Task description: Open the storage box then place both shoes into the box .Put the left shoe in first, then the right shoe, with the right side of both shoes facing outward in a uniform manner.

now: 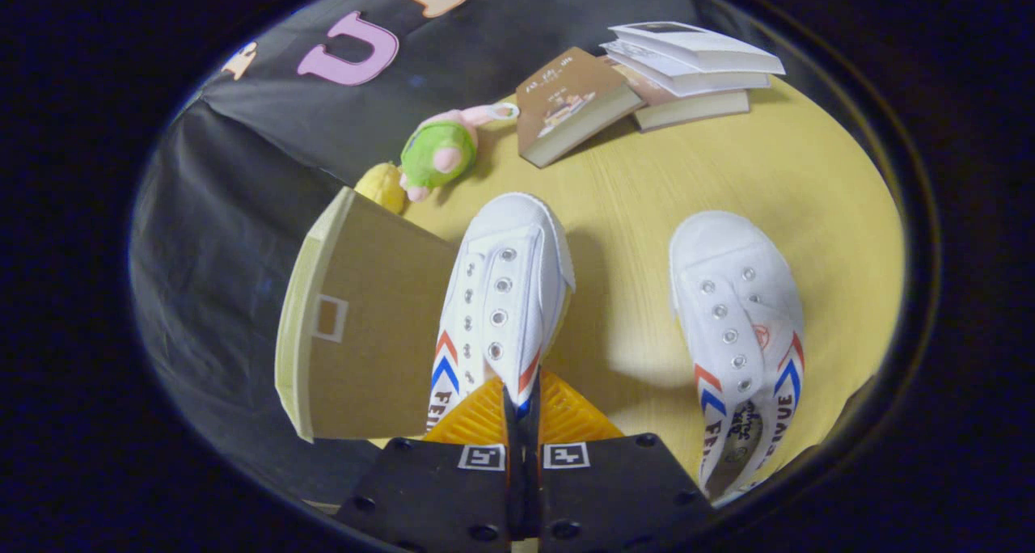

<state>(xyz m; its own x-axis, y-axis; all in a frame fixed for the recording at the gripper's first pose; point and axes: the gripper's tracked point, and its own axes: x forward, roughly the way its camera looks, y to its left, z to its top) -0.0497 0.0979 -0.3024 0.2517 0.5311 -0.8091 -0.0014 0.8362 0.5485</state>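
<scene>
Readable text: shoe branding only.
Left white shoe (pixel 497 294) side reads "FEI…", cut off; right white shoe (pixel 740 327) shows "…YUE"; brown book (pixel 566 100) cover illegible.

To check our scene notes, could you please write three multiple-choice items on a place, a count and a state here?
1. Where is the brown cardboard storage box?
A beside the gripped white canvas shoe
B between the two shoes
C on top of both shoes

2. How many white shoes are there?
A one
B two
C three

3. The gripper fingers are:
A wide open
B shut on the shoe's rear
C shut on the box

Answers:
1 A, the box stands next to that shoe.
2 B, a second shoe lies apart.
3 B, both fingers pinch its rear edge.
</scene>
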